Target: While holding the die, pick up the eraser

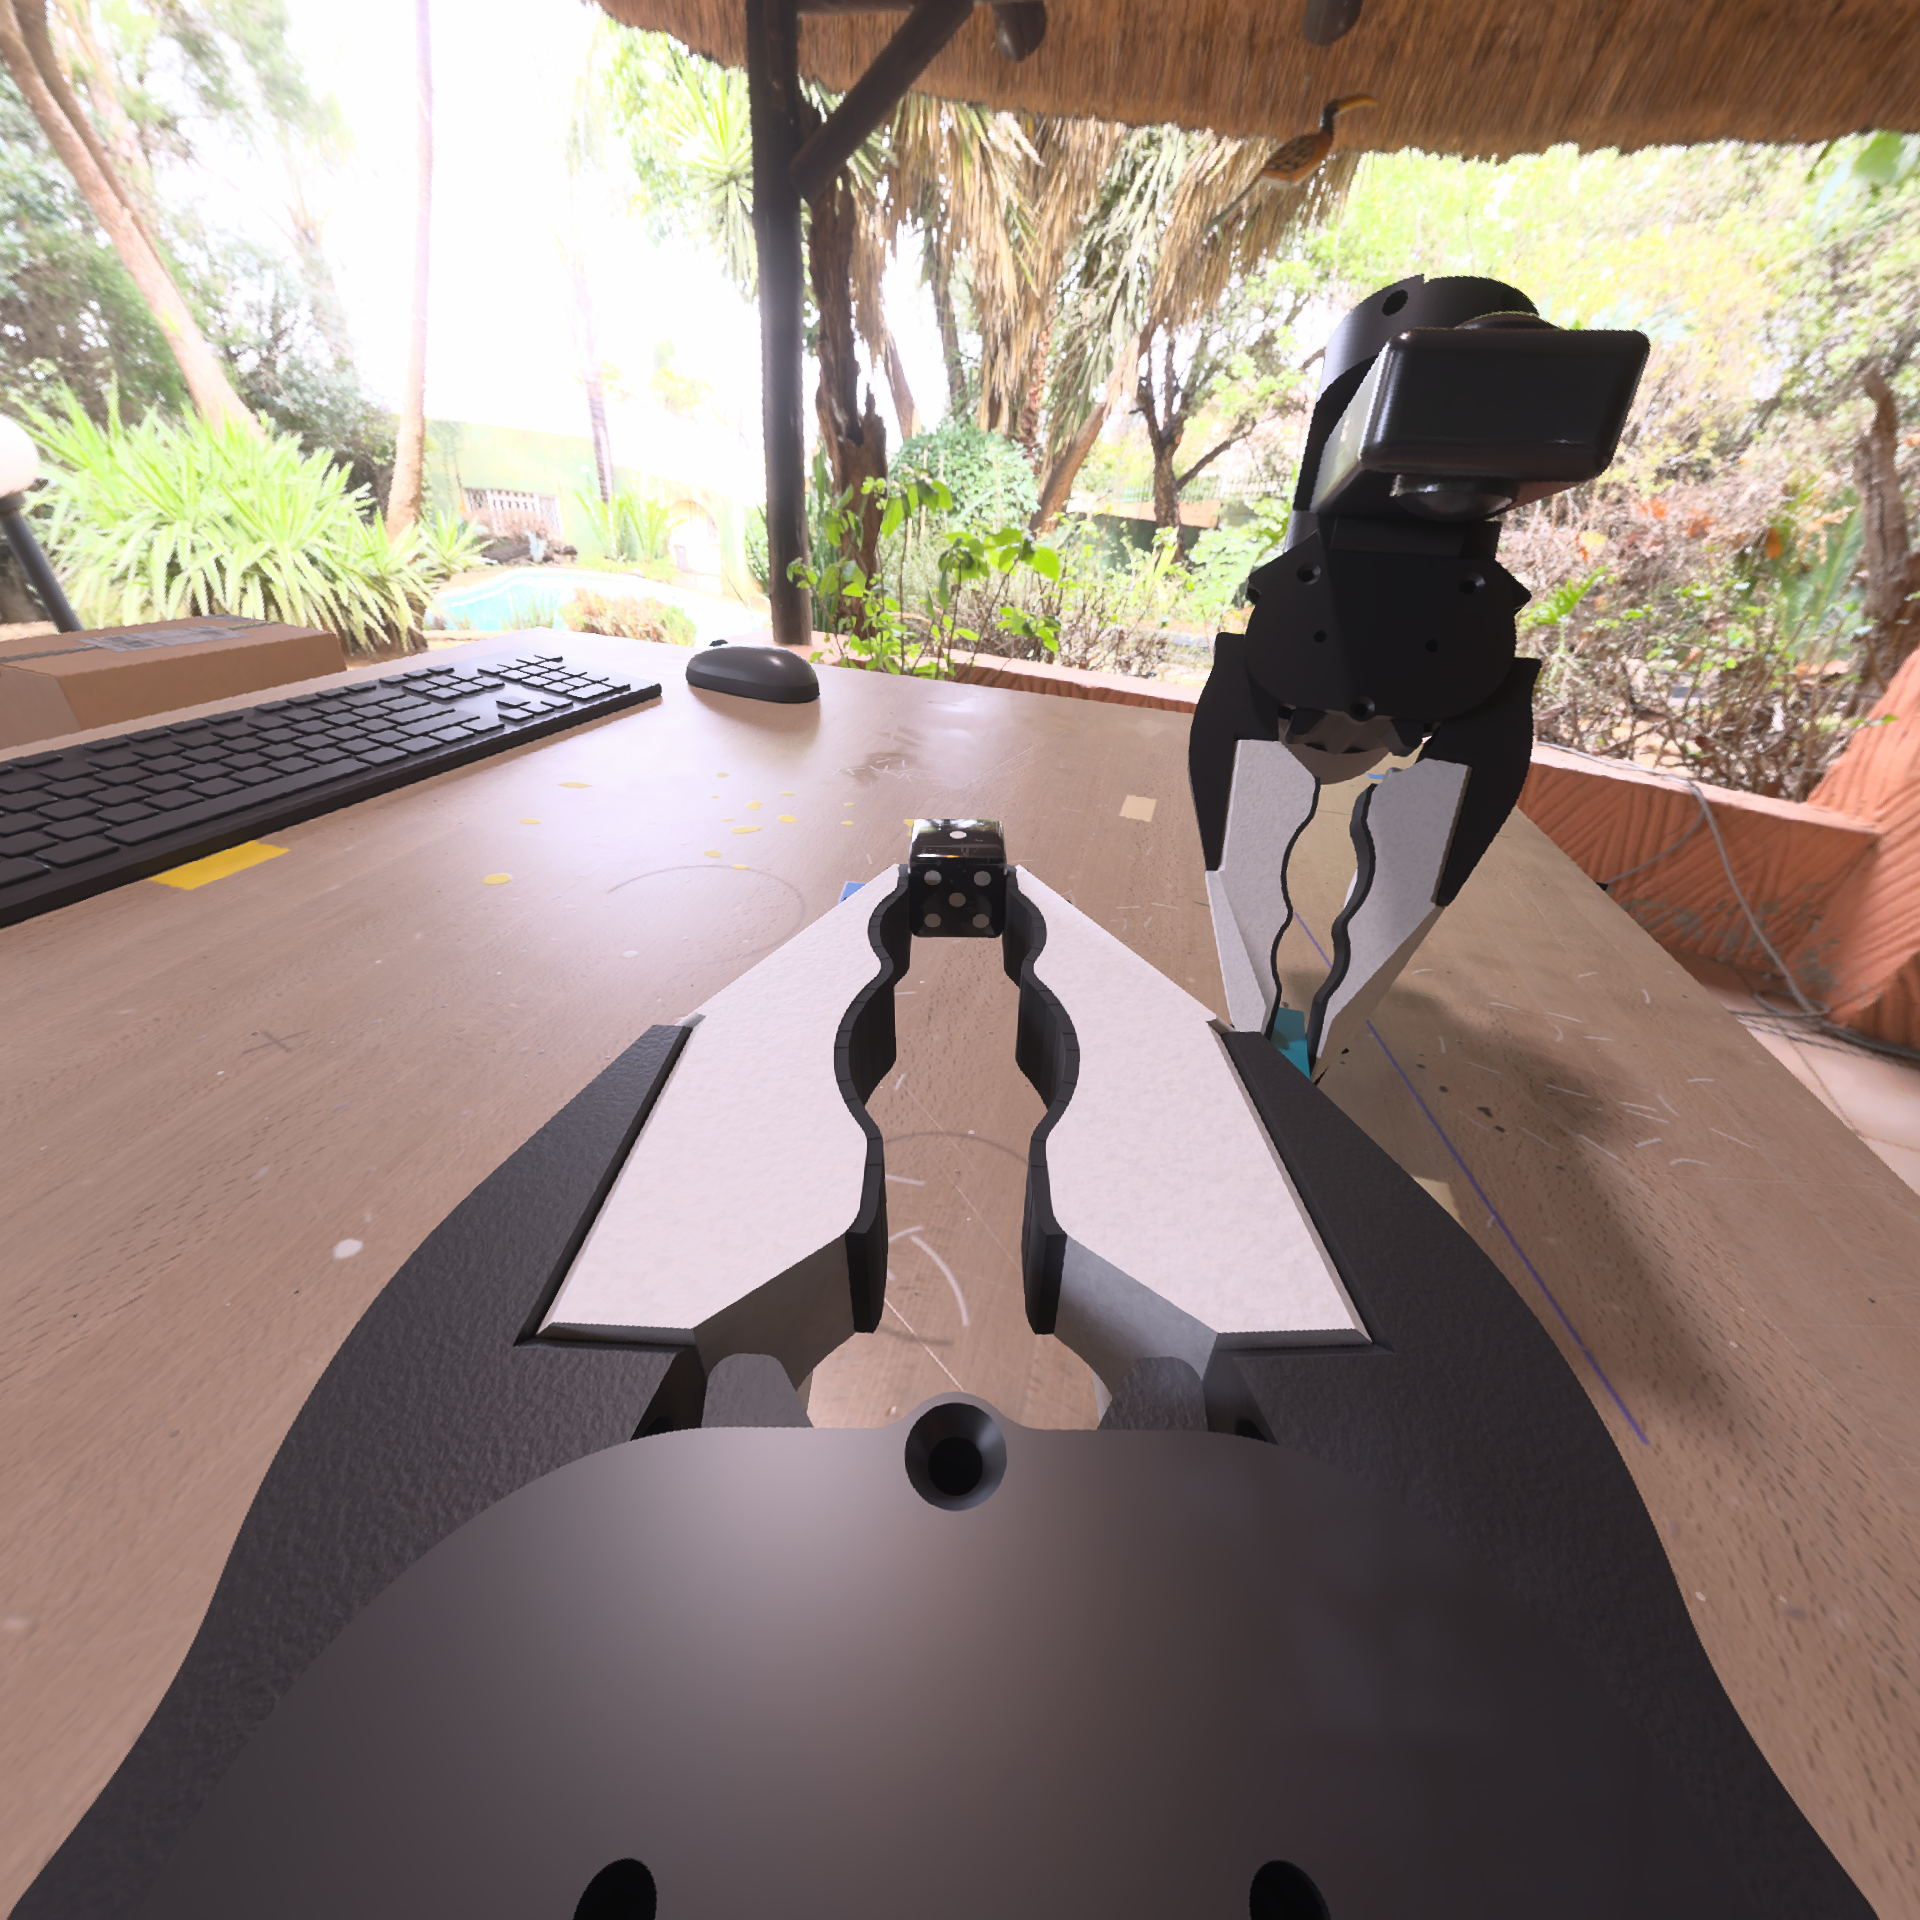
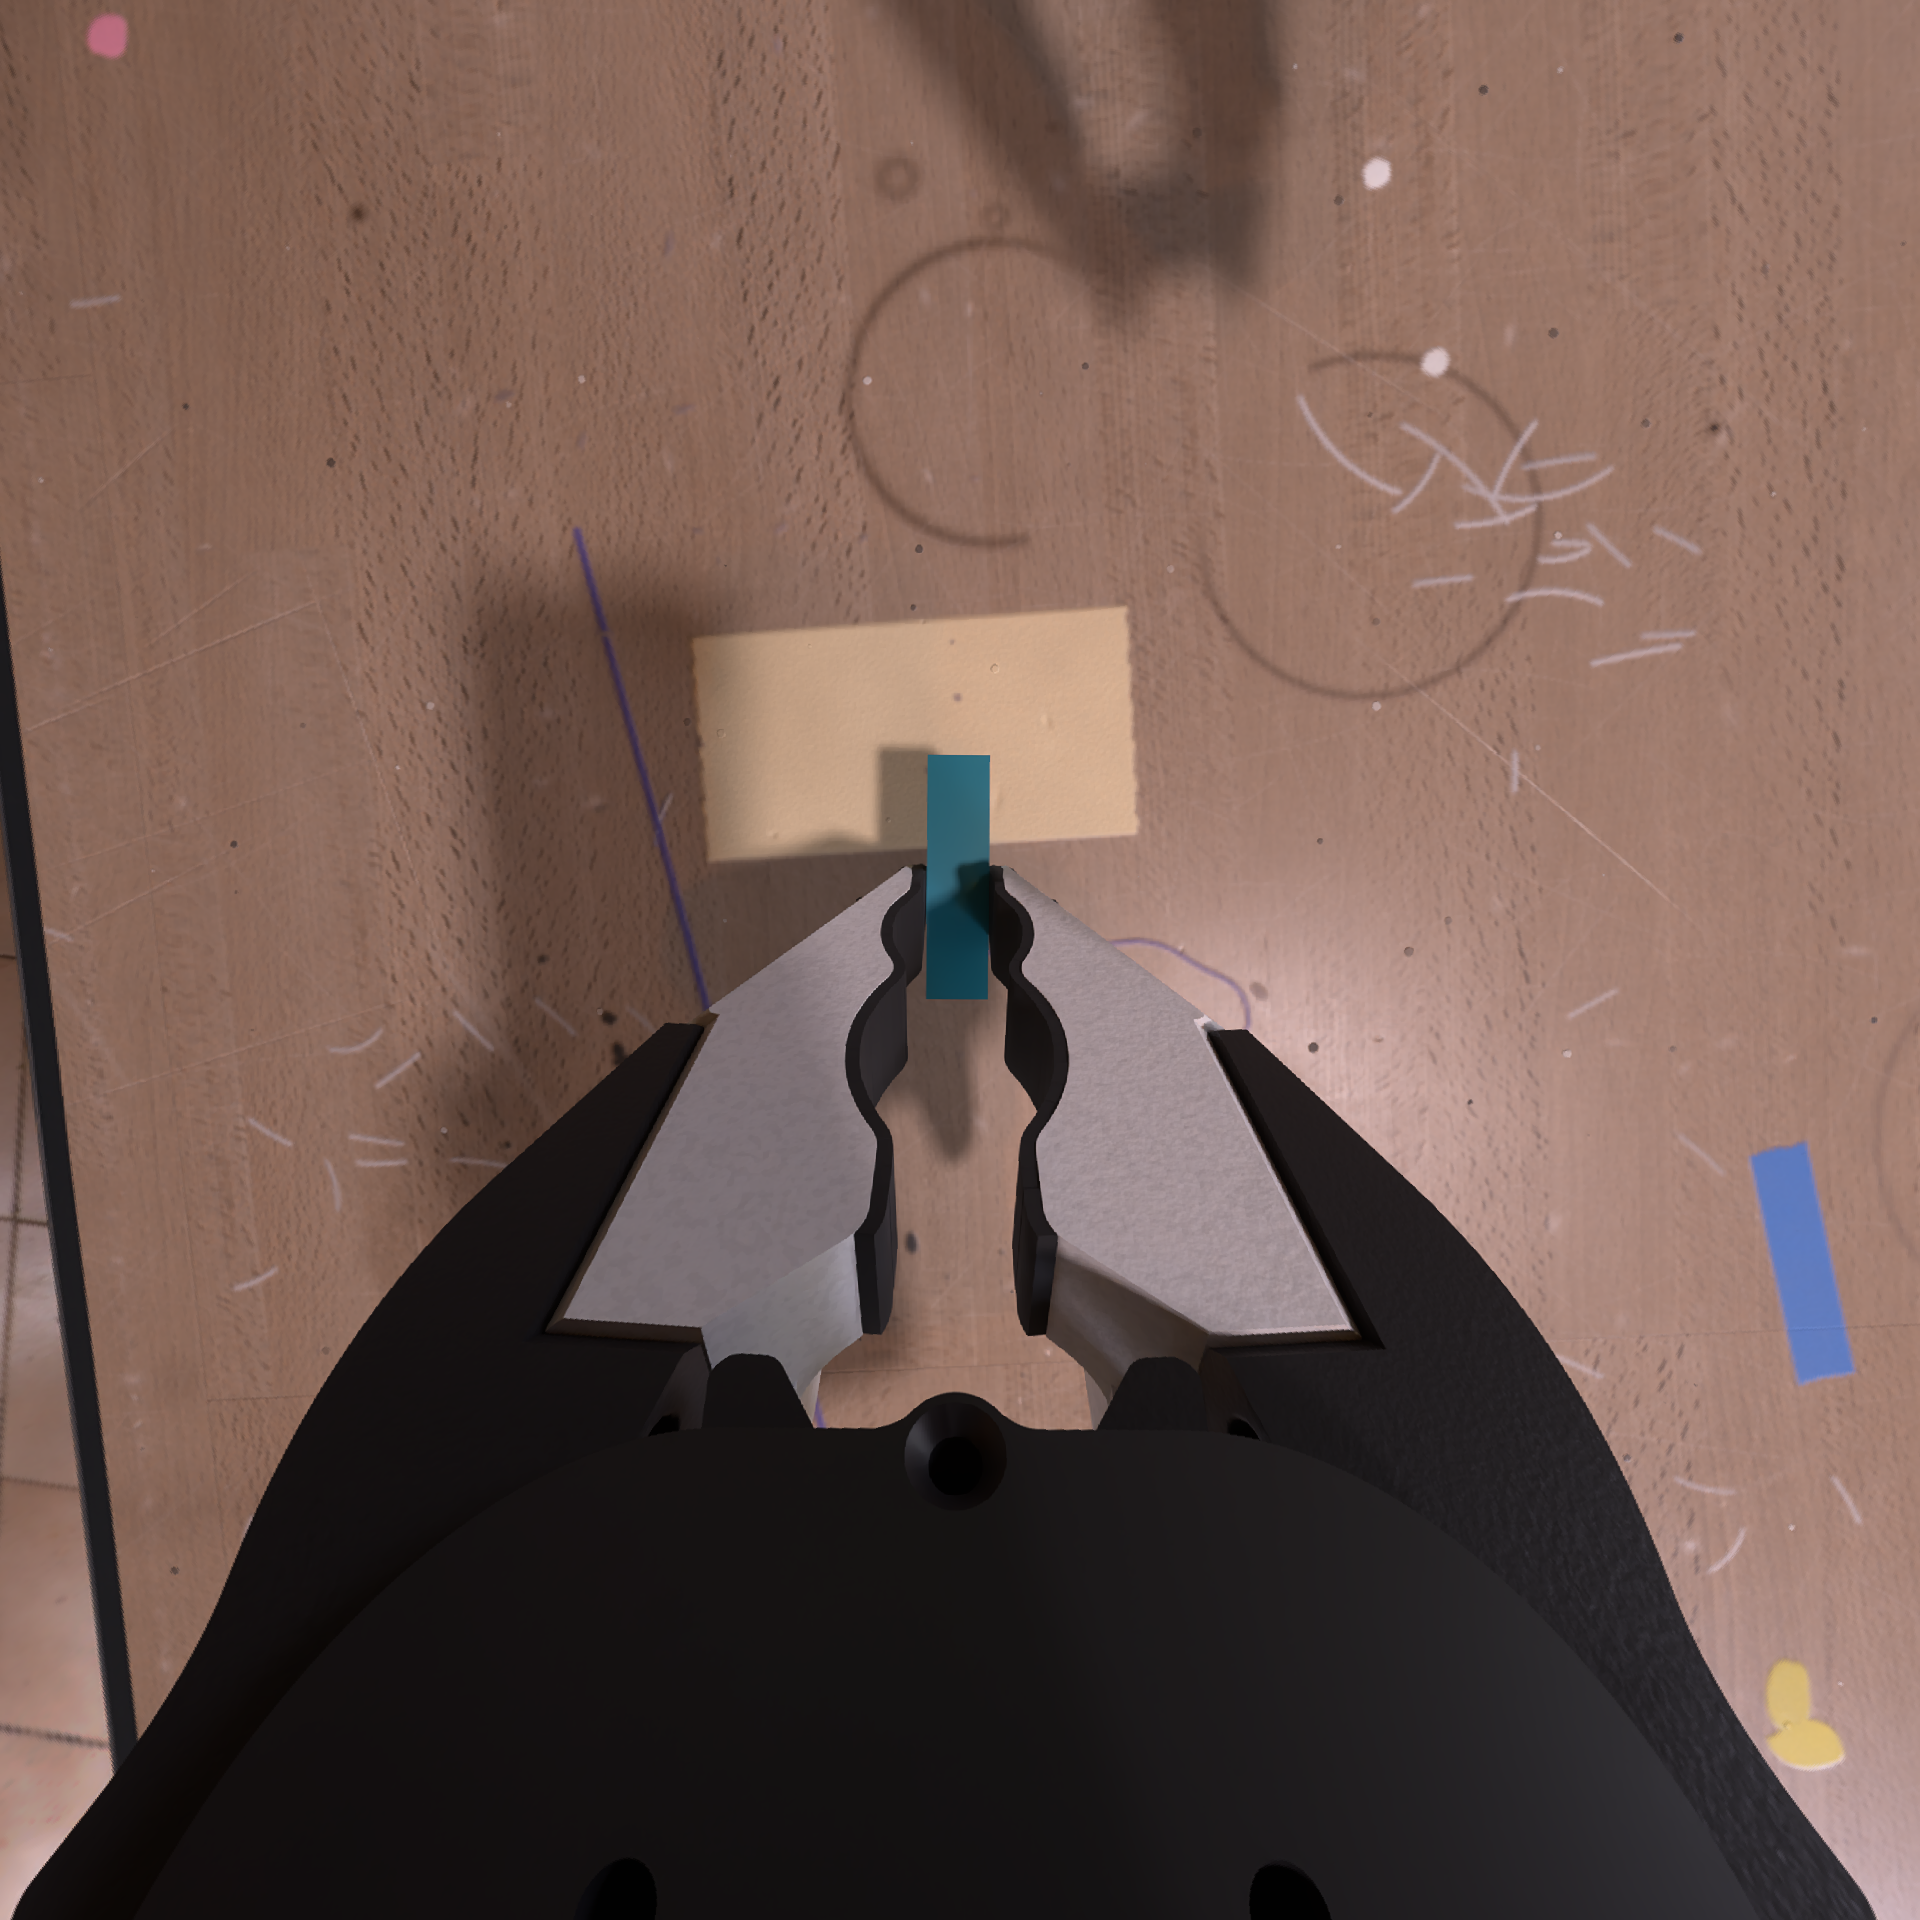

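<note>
- We found the left gripper (image 1: 956,902), black-bodied with white fingers and wavy dark pads, clamped on a small black cube die with white pips (image 1: 956,881); the die sat between the very fingertips, above the worn brown wooden table (image 1: 416,1039).
- We could not tell from the left wrist view whether the die was clear of the tabletop or resting on it.
- We noted the right gripper (image 2: 956,883), of the same make, pointing steeply down at the table with its fingertips pinched against a thin teal rectangular eraser (image 2: 957,831).
- The eraser stood on edge between the tips, its far end reaching past them over a pale yellow rectangular patch of tape (image 2: 810,717) on the tabletop.
- In the left wrist view the right gripper (image 1: 1294,1023) stood to the right of the die, near it but apart, with a sliver of the eraser (image 1: 1291,1039) showing at its tips, at table level.
- We could not confirm whether the eraser was lifted or touching the surface.
- Elsewhere on the table we recorded a black flat keyboard (image 1: 291,748) at far left, a dark grey computer mouse (image 1: 753,673) beyond it, and a brown cardboard box (image 1: 156,665) at the left edge.
- A blue strip of tape (image 2: 1801,1262) lay to the right of the right gripper, well apart from the eraser.
</note>
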